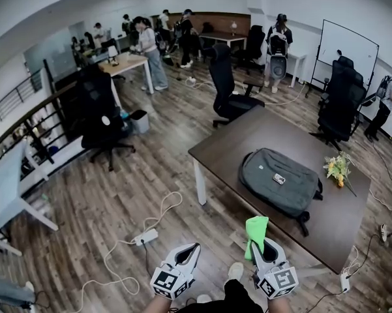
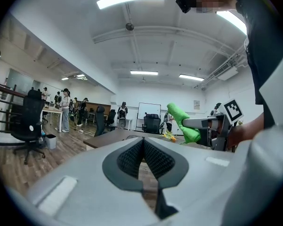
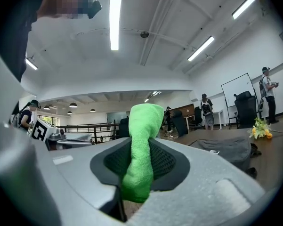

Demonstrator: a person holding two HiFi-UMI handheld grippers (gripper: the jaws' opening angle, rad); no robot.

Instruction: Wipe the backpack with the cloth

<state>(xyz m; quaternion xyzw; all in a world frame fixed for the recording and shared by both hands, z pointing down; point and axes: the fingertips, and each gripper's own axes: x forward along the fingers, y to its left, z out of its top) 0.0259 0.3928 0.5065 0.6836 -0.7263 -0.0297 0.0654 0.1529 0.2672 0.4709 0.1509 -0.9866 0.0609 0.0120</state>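
Backpack (image 1: 278, 181) lies flat on surface (image 1: 248, 135); my right fingers (image 3: 167, 161) clamp cloth (image 3: 140, 149) well short of it, left fingers (image 2: 129, 159) closed, empty. Reach in, wipe flat.

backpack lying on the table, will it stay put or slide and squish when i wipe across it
The backpack lies flat and slumped, so it probably gives under pressure. On the smooth table it may slide if pushed sideways. Lying low, it seems unlikely to tip.
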